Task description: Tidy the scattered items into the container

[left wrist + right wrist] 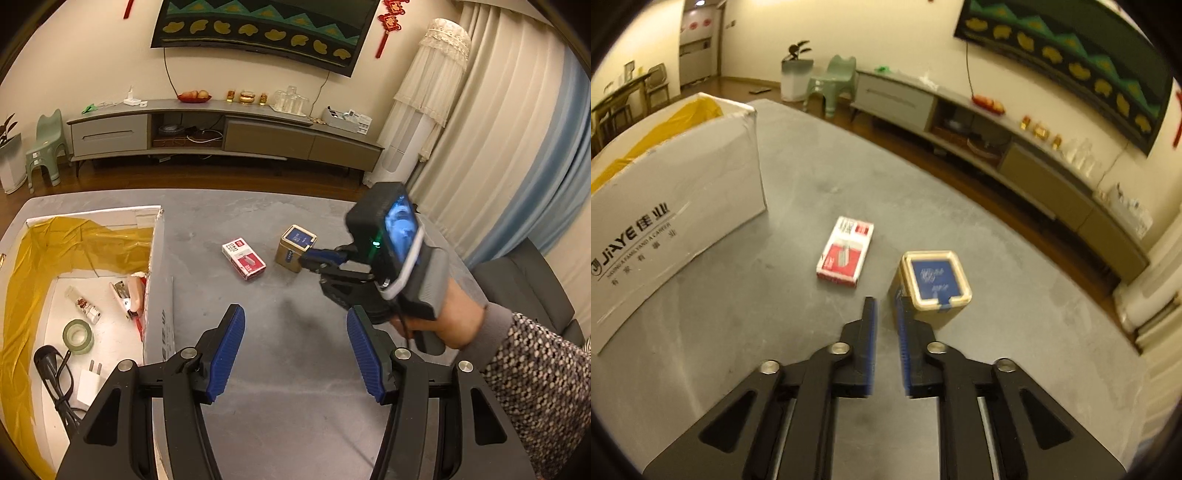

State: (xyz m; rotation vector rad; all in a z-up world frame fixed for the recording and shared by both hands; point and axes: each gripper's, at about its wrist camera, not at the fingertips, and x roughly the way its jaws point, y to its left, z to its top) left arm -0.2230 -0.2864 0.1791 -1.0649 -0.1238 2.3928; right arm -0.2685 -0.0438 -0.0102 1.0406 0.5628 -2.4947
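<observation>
While the left gripper (295,354) is hanging over bare table (258,369) with its blue fingers (229,350) spread wide and holding nothing, the right gripper (886,317) is reaching at the tin (932,286), its fingers nearly together with only a narrow gap and nothing between them. The tin is standing upright just ahead and to the right of the right fingertips, the right finger (903,332) lying close against its near left side; whether they are touching cannot be told. Its blue lid is facing up, the print there too blurred to read. The red and white packet (846,253) is lying flat ahead and left of those fingers, near the tin but apart from it, its long axis running away from the fingers and tilting slightly right. Its writing is illegible. Farther left the white box (676,206) is standing open, lined in yellow, its side reading "JiAYE". In the left view, the box is sitting left of the left fingers, holding a tape roll (77,336), a plug (88,384) and a cable (55,384).
</observation>
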